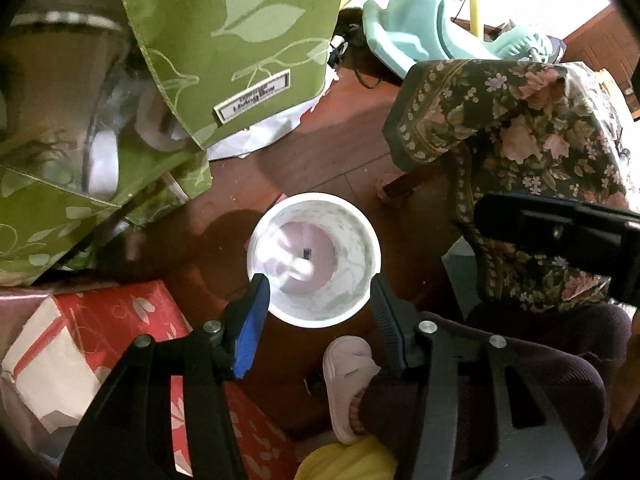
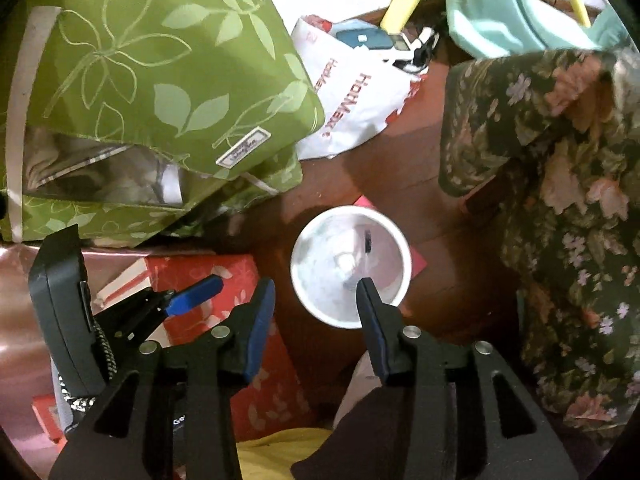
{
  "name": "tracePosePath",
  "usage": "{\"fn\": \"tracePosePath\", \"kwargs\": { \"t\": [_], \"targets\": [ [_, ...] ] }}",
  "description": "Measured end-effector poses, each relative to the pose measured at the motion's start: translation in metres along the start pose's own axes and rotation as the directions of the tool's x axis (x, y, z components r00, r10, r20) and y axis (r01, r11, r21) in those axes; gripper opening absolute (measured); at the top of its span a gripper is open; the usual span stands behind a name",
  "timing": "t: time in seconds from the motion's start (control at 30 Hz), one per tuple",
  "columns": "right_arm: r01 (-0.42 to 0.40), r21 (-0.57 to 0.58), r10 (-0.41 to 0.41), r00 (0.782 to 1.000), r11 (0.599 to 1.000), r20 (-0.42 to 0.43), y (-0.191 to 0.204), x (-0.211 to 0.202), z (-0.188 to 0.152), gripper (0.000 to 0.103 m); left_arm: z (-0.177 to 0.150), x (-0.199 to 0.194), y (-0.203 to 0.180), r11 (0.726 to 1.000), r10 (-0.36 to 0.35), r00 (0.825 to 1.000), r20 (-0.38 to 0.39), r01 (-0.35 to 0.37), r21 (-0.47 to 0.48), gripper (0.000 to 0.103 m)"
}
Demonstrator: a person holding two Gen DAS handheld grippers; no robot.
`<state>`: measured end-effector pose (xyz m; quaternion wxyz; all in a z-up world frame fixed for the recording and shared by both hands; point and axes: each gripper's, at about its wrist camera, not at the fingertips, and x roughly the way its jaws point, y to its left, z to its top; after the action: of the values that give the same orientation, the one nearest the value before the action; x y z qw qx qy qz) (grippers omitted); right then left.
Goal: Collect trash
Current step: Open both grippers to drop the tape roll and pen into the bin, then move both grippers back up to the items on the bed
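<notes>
Left wrist view: a green leaf-print fabric bag fills the upper left, lying over stacked goods; a dark floral cloth drapes furniture at right; a red patterned box sits at lower left on the brown wooden floor. A white round bin stands upright on that floor between bag, box and cloth; its inside holds pale crumpled matter and one small dark item, though blur prevents identifying either. A foot in a pale slipper rests just beside the bin. The left gripper points down over the bin, jaws parted to moderate width, nothing between them. Right wrist view: the right gripper hangs above the bin's near-left rim, jaws likewise parted and empty; a white printed plastic bag lies on the floor beyond; the left gripper's blue fingertip shows at left.
</notes>
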<state>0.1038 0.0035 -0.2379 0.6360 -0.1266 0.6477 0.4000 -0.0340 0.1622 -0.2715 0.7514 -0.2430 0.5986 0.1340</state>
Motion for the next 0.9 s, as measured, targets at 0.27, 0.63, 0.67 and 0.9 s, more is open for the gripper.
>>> {"fn": "tracePosePath", "kwargs": {
  "t": [0.27,0.63,0.67,0.9],
  "targets": [
    [0.036,-0.054,-0.031,0.995,0.998,0.09,0.009,-0.036,-0.008,0.039,-0.001,-0.035,-0.015,1.0,0.007,0.997,0.076,-0.009,0.026,0.051],
    [0.086,-0.051,-0.07,0.962,0.995,0.263,-0.007,-0.109,-0.031,0.039,-0.002,-0.089,-0.072,0.993,-0.013,0.982,0.188,-0.009,0.119,0.051],
    [0.09,-0.047,-0.074,0.958,0.995,0.278,-0.009,-0.115,-0.033,0.039,-0.001,-0.094,-0.078,0.992,-0.016,0.98,0.197,-0.009,0.128,0.051],
    [0.141,-0.01,-0.124,0.901,0.99,0.415,-0.04,-0.178,-0.055,0.039,0.007,-0.129,-0.136,0.98,-0.056,0.955,0.291,-0.004,0.199,0.051]
  ]
}}
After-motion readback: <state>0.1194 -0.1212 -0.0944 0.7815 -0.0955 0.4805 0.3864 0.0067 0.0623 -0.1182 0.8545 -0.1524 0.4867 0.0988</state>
